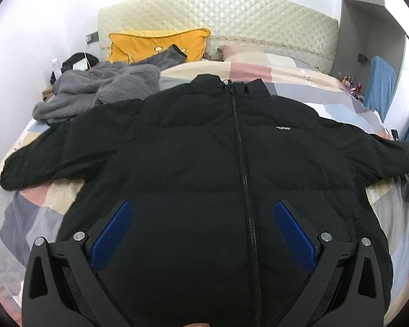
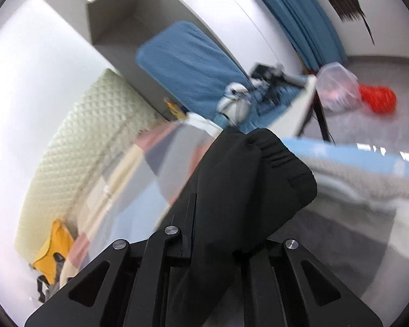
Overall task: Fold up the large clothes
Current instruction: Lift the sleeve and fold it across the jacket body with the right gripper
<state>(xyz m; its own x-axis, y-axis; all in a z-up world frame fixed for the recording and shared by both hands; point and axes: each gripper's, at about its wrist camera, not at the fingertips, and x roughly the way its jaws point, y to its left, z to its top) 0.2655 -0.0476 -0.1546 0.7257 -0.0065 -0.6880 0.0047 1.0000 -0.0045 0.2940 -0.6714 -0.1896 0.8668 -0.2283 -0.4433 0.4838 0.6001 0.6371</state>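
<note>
A black puffer jacket [image 1: 204, 147] lies front up and zipped on the patchwork bed cover [image 1: 27, 212], both sleeves spread out to the sides. My left gripper [image 1: 201, 226] hovers open over the jacket's lower front, its blue pads [image 1: 113, 234] wide apart and empty. In the right wrist view my right gripper [image 2: 218, 234] is shut on the jacket's right sleeve cuff [image 2: 259, 174], which stands up between the fingers above the bed's right edge. The view is blurred by motion.
A grey fleece garment [image 1: 101, 90] is heaped at the bed's far left, by a yellow pillow [image 1: 155, 43] and the quilted headboard [image 1: 231, 19]. A blue chair [image 2: 193, 62], a white desk edge [image 2: 305, 103] and an orange thing on the floor [image 2: 379, 98] stand right of the bed.
</note>
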